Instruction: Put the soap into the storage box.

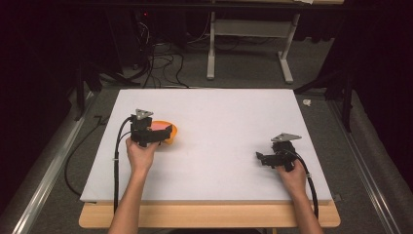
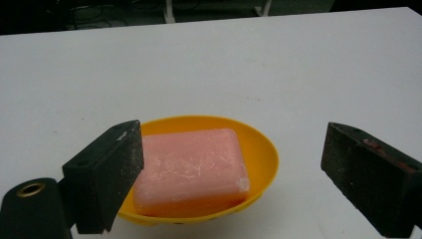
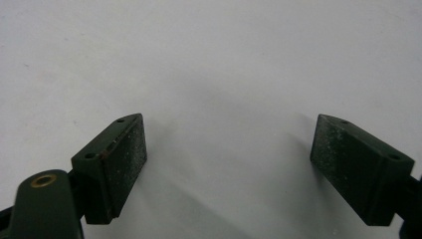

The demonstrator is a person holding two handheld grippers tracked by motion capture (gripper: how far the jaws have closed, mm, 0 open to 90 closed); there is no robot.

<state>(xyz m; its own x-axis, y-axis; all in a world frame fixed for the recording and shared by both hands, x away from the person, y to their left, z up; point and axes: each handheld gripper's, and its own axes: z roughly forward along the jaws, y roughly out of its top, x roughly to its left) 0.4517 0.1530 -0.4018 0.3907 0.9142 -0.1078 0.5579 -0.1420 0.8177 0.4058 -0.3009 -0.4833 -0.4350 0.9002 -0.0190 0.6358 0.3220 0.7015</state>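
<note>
The soap point(image 2: 191, 169) lies in the dish point(image 2: 261, 149), which sits on the worktop point(image 1: 219, 122) just ahead of the left tongs point(image 2: 229, 174). The right tongs point(image 1: 261, 158) are well apart from both, over bare worktop.

My high view: left gripper point(image 1: 163, 134) covers most of the orange dish point(image 1: 171, 132); soap point(image 2: 191, 169) corner behind jaw.

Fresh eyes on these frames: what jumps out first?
The pink soap bar lying in a yellow-orange dish at the left of the white table, the one patch of colour there. The left gripper sits just short of it, jaws apart, with the bar showing between them, ungripped. At the right, the right gripper is open over bare table.
</note>
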